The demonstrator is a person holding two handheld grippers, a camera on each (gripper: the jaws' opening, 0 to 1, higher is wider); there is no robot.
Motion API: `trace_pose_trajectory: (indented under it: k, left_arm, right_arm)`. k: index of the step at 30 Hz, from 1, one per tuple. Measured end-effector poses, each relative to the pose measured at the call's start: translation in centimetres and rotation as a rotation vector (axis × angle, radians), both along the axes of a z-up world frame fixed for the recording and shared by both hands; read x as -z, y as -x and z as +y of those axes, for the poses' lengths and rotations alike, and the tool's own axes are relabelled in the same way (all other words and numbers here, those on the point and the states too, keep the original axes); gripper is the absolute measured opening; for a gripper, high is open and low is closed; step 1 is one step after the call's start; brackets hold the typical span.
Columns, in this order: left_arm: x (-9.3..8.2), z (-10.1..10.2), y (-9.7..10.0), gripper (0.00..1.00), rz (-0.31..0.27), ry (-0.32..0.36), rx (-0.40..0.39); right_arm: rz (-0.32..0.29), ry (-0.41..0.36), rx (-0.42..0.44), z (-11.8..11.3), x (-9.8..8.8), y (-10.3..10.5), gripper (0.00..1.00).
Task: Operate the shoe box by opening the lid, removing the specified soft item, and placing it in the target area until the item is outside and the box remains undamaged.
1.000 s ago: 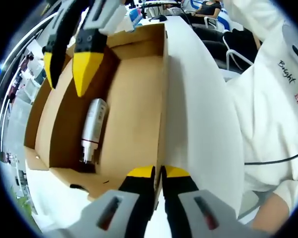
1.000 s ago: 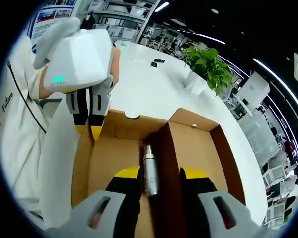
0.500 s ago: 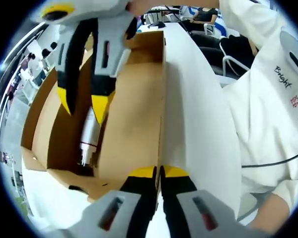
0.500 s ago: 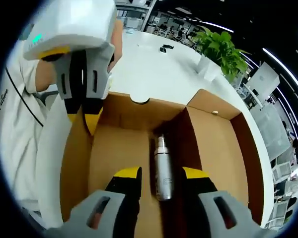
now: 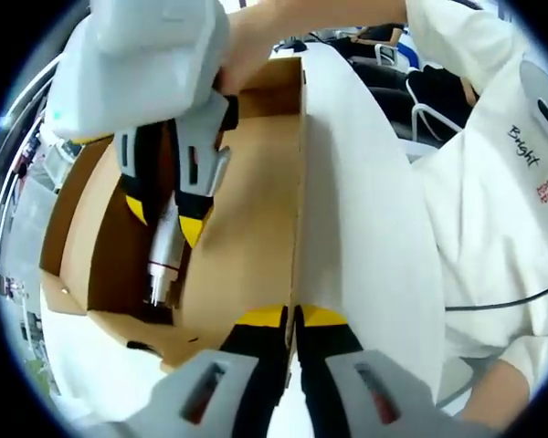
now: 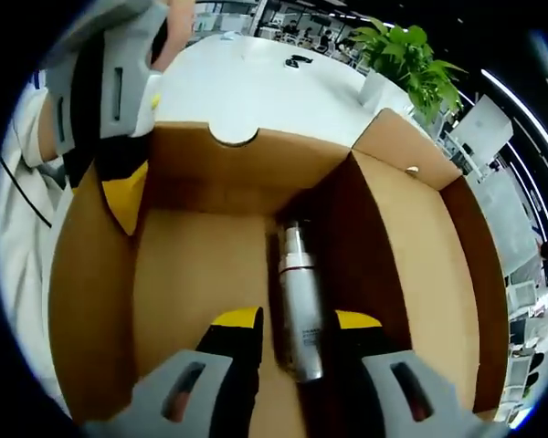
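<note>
Box [image 6: 256, 164], brown cardboard and open, lies on a white table [image 6: 256, 87]; its white lid [image 5: 365, 237] is folded out beside the inner wall. Left gripper [image 5: 292, 319], in the left gripper view, is clenched on the top edge of the box wall at the lid hinge, yellow tips pressed together on the cardboard. Ahead of it and to its left, inside the box, lies a silver bottle [image 5: 166, 251] with a dark band near its cap, resting on the box floor against a cardboard divider [image 6: 356, 237]. Right gripper [image 5: 164, 208] reaches down into the box from above, its yellow-tipped fingers [image 5: 194, 226] spread and standing on either side of the bottle's body; whether they touch it cannot be told. In the right gripper view, the bottle [image 6: 300, 306] runs lengthwise between the spread jaws, its cap end pointing away from them toward the far box wall, which has a half-round notch. The left gripper [image 6: 119, 196] shows at upper left on the box edge. A potted plant [image 6: 406, 59] stands on the table beyond the box. A person's white sleeve [image 5: 502, 182] lies to the right of the lid.
</note>
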State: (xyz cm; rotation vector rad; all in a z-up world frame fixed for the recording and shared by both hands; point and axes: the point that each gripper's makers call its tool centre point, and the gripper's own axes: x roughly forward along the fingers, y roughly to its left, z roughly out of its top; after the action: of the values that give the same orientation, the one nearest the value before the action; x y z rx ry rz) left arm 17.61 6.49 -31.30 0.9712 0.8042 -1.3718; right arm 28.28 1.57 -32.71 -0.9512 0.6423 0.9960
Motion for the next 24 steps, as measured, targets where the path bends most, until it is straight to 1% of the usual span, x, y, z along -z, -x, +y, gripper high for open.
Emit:
trace_pose_trajectory:
  k: [1, 3, 4, 6, 7, 9, 12, 15, 21, 22, 24]
  left_arm:
    - [0.0, 0.0, 0.0, 0.04, 0.001, -0.001, -0.005]
    - [0.0, 0.0, 0.0, 0.04, 0.002, -0.001, -0.007]
    - [0.0, 0.0, 0.0, 0.04, 0.002, 0.000, -0.006]
    - [0.0, 0.0, 0.0, 0.04, 0.002, 0.000, -0.006]
    - [0.0, 0.0, 0.0, 0.03, 0.003, 0.000, -0.007]
    - [0.1, 0.0, 0.1, 0.04, 0.005, -0.002, -0.009]
    - [0.1, -0.1, 0.1, 0.04, 0.002, -0.003, -0.008]
    - [0.1, -0.1, 0.0, 0.04, 0.002, -0.005, -0.010]
    - [0.0, -0.1, 0.0, 0.04, 0.001, -0.004, -0.011]
    - [0.0, -0.1, 0.1, 0.04, -0.001, -0.004, -0.011]
    - [0.0, -0.1, 0.0, 0.04, 0.000, -0.001, -0.012]
  right_arm:
    - [0.000, 0.011, -0.012, 0.0, 0.1, 0.0, 0.28]
    - [0.005, 0.012, -0.006, -0.2, 0.1, -0.1, 0.26]
    - [0.015, 0.014, -0.007, -0.3, 0.2, -0.2, 0.27]
    - [0.058, 0.015, 0.014, -0.5, 0.7, 0.0, 0.28]
    - [0.066, 0.016, 0.016, -0.7, 0.8, 0.1, 0.27]
    - [0.084, 0.017, 0.020, -0.9, 1.1, 0.3, 0.23]
    - [0.092, 0.041, -0.010, -1.2, 1.3, 0.6, 0.22]
    - [0.114, 0.051, -0.017, -1.6, 1.4, 1.0, 0.22]
    - [0.137, 0.071, -0.010, -2.1, 1.5, 1.3, 0.21]
    - [0.159, 0.092, -0.015, -2.5, 1.5, 1.6, 0.21]
    - [0.183, 0.113, -0.016, -3.0, 1.6, 1.9, 0.21]
